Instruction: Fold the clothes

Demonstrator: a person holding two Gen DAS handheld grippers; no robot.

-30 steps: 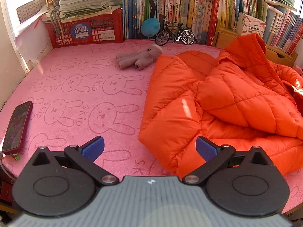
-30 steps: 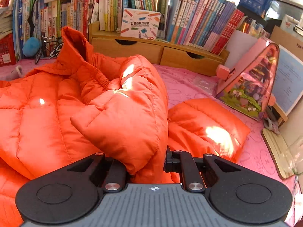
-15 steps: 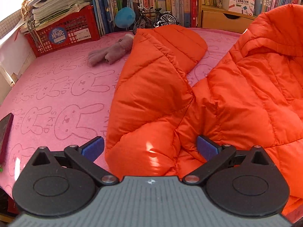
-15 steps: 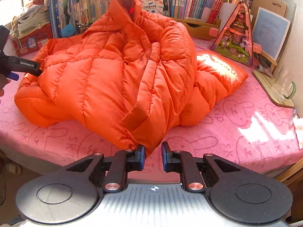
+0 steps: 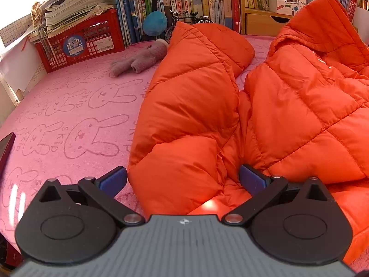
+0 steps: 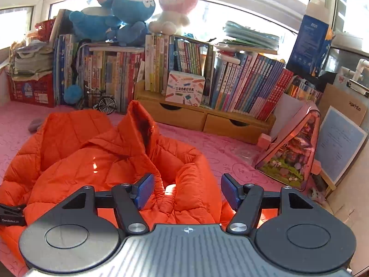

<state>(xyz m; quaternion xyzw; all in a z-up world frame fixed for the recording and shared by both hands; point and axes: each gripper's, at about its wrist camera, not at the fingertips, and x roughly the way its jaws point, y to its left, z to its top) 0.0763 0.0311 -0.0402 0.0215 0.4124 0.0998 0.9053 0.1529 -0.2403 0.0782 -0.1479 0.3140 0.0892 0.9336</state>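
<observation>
An orange quilted down jacket point(image 5: 288, 106) lies bunched on the pink bunny-print cloth point(image 5: 76, 115), its hood standing up at the back. One puffy sleeve point(image 5: 193, 87) runs from the bookshelf toward me, its lower end sitting between the blue pads of my open left gripper point(image 5: 183, 181). In the right wrist view the jacket point(image 6: 80, 161) fills the lower left, hood peak point(image 6: 140, 124) upright. My right gripper point(image 6: 186, 191) hangs open over a gathered cuff point(image 6: 168, 200), gripping nothing.
A grey plush toy point(image 5: 140, 57), a small bicycle model point(image 6: 103, 102) and a red crate point(image 5: 85, 43) stand at the back by rows of books. A dark phone point(image 5: 5, 150) lies at the left edge. A pink triangular box point(image 6: 293, 152) and wooden drawers point(image 6: 207, 117) stand right.
The right gripper was shut on the jacket's edge and has let go, now open above the jacket. The jacket dropped flatter. The left gripper edged closer around the sleeve end.
</observation>
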